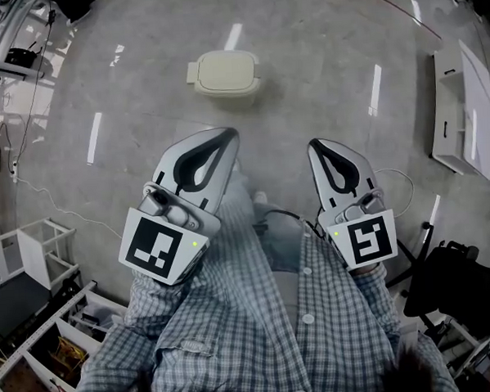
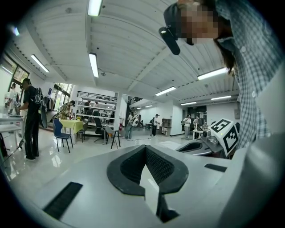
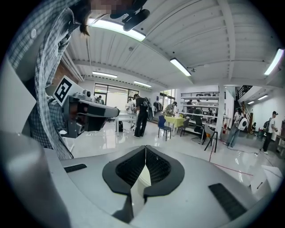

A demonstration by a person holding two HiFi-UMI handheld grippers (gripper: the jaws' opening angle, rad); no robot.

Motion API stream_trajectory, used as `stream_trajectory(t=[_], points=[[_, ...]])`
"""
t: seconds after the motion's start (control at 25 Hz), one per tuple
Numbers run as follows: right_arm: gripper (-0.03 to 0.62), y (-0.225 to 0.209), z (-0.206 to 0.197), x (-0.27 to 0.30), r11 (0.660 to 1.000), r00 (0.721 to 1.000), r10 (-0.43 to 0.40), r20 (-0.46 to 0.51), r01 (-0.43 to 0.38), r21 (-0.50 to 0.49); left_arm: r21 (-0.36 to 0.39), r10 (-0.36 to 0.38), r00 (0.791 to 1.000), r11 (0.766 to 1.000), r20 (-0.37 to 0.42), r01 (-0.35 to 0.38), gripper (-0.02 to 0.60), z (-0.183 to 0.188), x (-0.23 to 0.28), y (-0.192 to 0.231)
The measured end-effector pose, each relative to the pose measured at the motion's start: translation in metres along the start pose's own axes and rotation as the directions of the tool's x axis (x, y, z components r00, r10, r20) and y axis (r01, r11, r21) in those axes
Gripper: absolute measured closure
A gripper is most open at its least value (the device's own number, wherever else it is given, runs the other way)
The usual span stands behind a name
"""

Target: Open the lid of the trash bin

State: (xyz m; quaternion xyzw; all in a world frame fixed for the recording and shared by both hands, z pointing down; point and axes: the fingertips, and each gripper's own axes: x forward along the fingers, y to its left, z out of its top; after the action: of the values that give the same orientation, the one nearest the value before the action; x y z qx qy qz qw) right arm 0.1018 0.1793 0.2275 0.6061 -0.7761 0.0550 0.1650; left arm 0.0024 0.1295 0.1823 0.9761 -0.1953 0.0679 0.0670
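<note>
Plainly, left claw and right claw fully closed.

Place: large open lab or workshop hall | polished grey floor, loose cable lying across it | long ceiling strip lights | far storage racks | yellow-covered tabletop, chairs | people standing about

White shelf unit partly beyond left edge
</note>
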Motion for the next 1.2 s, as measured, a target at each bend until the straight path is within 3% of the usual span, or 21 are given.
stream_trajectory(t=[1.2], points=[[0.576, -0.021, 0.052, 0.147, 0.999, 0.999, -0.026, -0.029, 0.025, -0.046, 0.016, -0.010, 1.000, 1.000, 0.008, 0.010, 0.577, 0.019, 0.033, 0.152]])
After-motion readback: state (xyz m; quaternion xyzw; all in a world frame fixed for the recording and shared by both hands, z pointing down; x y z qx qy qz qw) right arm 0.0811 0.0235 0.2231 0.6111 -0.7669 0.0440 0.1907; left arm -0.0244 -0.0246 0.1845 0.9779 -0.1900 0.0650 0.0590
